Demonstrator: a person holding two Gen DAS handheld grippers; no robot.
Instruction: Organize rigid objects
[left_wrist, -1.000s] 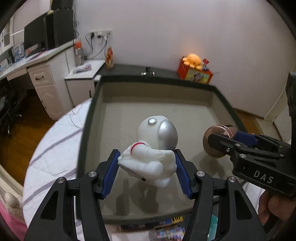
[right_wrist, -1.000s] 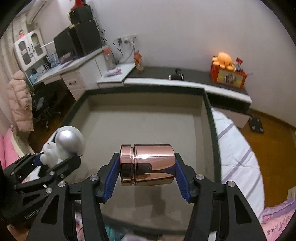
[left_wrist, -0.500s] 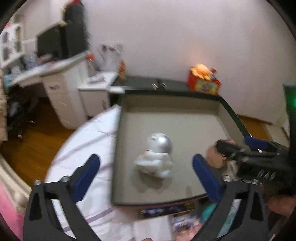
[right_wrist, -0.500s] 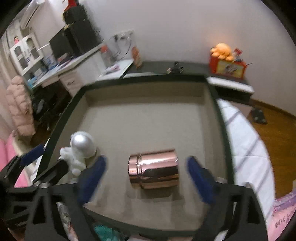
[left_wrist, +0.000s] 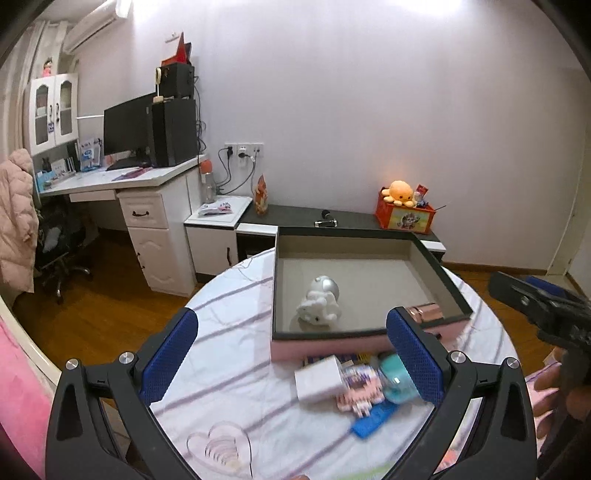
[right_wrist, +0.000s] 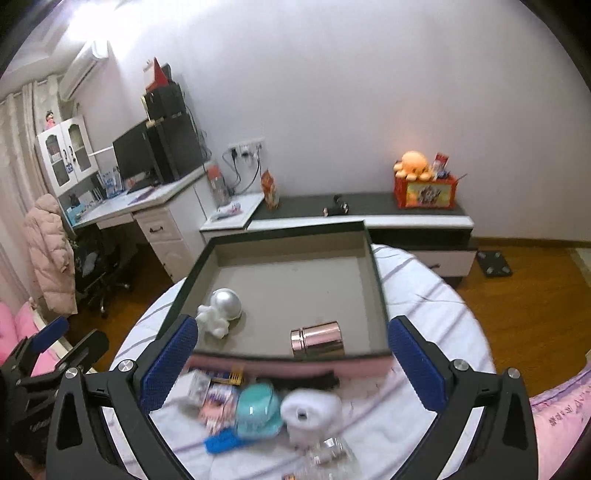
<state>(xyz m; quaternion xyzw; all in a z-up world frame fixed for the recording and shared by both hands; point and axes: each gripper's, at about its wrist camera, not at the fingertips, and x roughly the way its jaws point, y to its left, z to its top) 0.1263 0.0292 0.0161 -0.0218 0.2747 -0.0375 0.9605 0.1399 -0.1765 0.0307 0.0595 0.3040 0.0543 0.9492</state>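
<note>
A white astronaut figure (left_wrist: 320, 301) with a silver helmet lies in the dark-rimmed box (left_wrist: 364, 230) on the round table; it also shows in the right wrist view (right_wrist: 219, 312). A rose-gold metal can (right_wrist: 317, 338) lies on its side in the box (right_wrist: 288, 227) near the front right; only its end shows in the left wrist view (left_wrist: 424, 312). My left gripper (left_wrist: 291, 363) is open and empty, pulled back above the table. My right gripper (right_wrist: 291, 365) is open and empty, also pulled back from the box.
Several small items lie in front of the box: a white block (left_wrist: 319, 378), a teal cap (right_wrist: 256, 410), a blue piece (left_wrist: 371, 421), a white roll (right_wrist: 312, 410). A clear heart-shaped dish (left_wrist: 219, 446) sits near the table's front. A desk and low cabinet stand behind.
Both grippers opened, leaving the astronaut and the can in the box, then drew back and up away from the box.
</note>
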